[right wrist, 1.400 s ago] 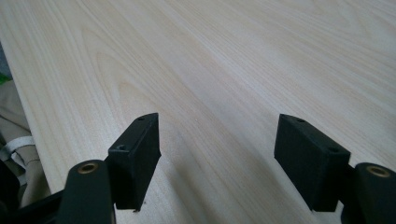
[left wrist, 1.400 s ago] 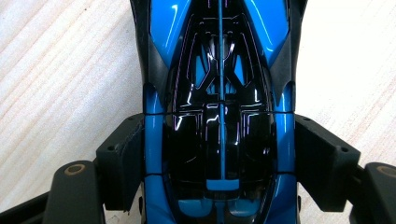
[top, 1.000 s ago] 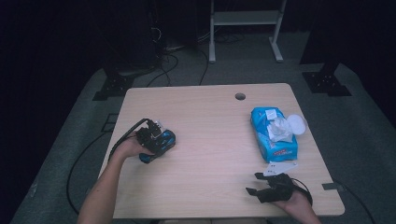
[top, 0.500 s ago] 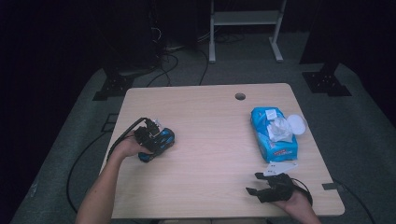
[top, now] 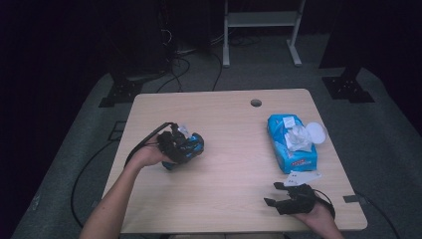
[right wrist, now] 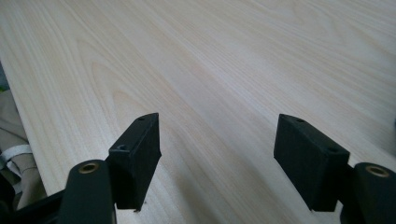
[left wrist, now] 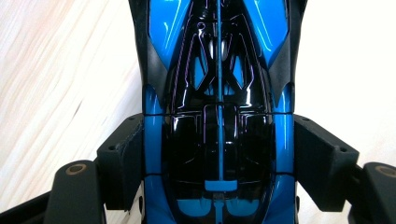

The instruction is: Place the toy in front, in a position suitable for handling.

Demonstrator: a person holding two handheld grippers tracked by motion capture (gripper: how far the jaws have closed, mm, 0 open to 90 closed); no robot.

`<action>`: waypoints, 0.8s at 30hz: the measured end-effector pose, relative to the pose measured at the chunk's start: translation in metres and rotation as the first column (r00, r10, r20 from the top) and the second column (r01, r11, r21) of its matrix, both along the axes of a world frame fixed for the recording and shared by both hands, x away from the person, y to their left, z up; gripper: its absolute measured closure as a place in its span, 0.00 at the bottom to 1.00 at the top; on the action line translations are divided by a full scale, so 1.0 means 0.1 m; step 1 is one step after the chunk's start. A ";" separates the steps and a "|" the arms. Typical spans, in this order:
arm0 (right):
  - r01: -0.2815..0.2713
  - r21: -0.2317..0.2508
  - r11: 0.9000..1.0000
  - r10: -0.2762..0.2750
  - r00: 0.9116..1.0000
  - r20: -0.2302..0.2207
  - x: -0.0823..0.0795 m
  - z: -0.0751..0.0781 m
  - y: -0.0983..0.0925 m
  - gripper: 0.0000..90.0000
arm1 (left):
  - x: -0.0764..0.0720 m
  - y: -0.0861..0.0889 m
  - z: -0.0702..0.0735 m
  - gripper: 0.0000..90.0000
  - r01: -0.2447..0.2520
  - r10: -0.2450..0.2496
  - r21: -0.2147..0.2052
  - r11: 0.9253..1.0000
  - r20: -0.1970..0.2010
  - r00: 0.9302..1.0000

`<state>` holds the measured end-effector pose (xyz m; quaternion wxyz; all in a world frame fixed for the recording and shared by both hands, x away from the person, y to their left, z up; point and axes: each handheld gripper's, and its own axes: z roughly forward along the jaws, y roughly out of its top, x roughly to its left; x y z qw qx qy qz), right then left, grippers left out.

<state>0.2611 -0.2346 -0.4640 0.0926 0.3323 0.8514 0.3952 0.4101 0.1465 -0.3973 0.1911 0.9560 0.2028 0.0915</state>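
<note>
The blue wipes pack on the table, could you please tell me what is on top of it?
A crumpled white wipe sticks up from the wipes pack beside its open round lid. The inside is hidden.

Table [top: 234, 149] middle lies free; wipes pack [top: 291, 144] blocks right side

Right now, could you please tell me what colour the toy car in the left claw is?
The toy car is glossy blue and black, clearest in the left gripper view.

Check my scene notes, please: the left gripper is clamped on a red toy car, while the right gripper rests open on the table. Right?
Not quite: the toy car is blue and black, not red, as the left gripper view shows. The left gripper is clamped on it, and the right gripper does rest open on the table.
</note>
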 end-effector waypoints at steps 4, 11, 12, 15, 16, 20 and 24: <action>0.014 0.011 1.000 -0.014 1.000 0.007 0.00 0.02 -0.04 0.34 | -0.11 -0.29 -0.01 0.29 0.083 -0.083 0.004 0.997 0.003 0.997; 0.037 0.030 0.999 -0.038 0.999 0.014 0.00 0.05 -0.13 0.34 | -0.31 -0.76 -0.14 0.29 0.207 -0.207 0.004 0.978 -0.012 0.978; 0.039 0.031 0.999 -0.039 0.999 0.014 0.00 0.05 -0.13 0.34 | -0.34 -0.82 -0.17 0.29 0.220 -0.220 0.003 0.975 -0.016 0.975; 0.040 0.034 0.999 -0.041 0.999 0.016 0.00 0.05 -0.14 0.34 | -0.42 -0.98 -0.28 0.29 0.261 -0.261 0.019 0.965 -0.028 0.965; 0.040 0.034 0.999 -0.041 0.999 0.016 0.00 0.05 -0.14 0.34 | -0.42 -0.98 -0.28 0.29 0.261 -0.261 0.019 0.965 -0.028 0.965; 0.041 0.038 0.998 -0.041 0.999 0.018 0.00 0.05 -0.14 0.34 | -0.50 -1.12 -0.40 0.29 0.300 -0.299 0.033 0.953 -0.043 0.953; 0.038 0.035 0.999 -0.039 0.999 0.019 0.00 0.05 -0.13 0.34 | -0.51 -1.17 -0.47 0.29 0.311 -0.309 0.051 0.949 -0.054 0.950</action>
